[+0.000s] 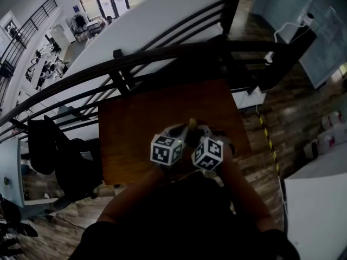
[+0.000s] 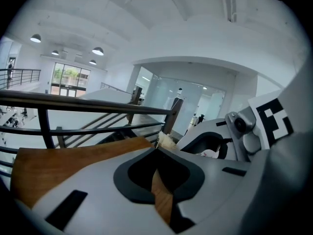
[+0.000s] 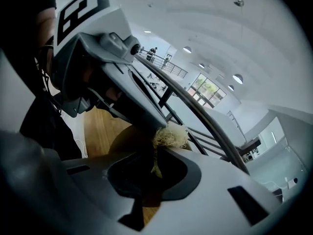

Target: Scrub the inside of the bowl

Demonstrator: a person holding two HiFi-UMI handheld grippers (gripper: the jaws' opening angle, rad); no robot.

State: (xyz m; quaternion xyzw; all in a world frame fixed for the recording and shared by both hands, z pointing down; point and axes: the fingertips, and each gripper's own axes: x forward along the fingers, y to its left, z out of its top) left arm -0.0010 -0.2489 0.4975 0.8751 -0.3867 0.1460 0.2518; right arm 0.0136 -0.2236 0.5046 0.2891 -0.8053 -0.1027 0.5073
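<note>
The left gripper [image 2: 157, 148] was closed, its smooth grey tips met at a tuft of pale, stringy fibre [image 3: 170, 136]; this tuft was pinched by the closed right gripper [image 3: 157, 147], above the polished wooden table [image 1: 135, 123]; no bowl could be told with certainty; scrubbing was judged not yet begun.

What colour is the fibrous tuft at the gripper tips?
Pale straw yellow tuft; best in right gripper view.
</note>
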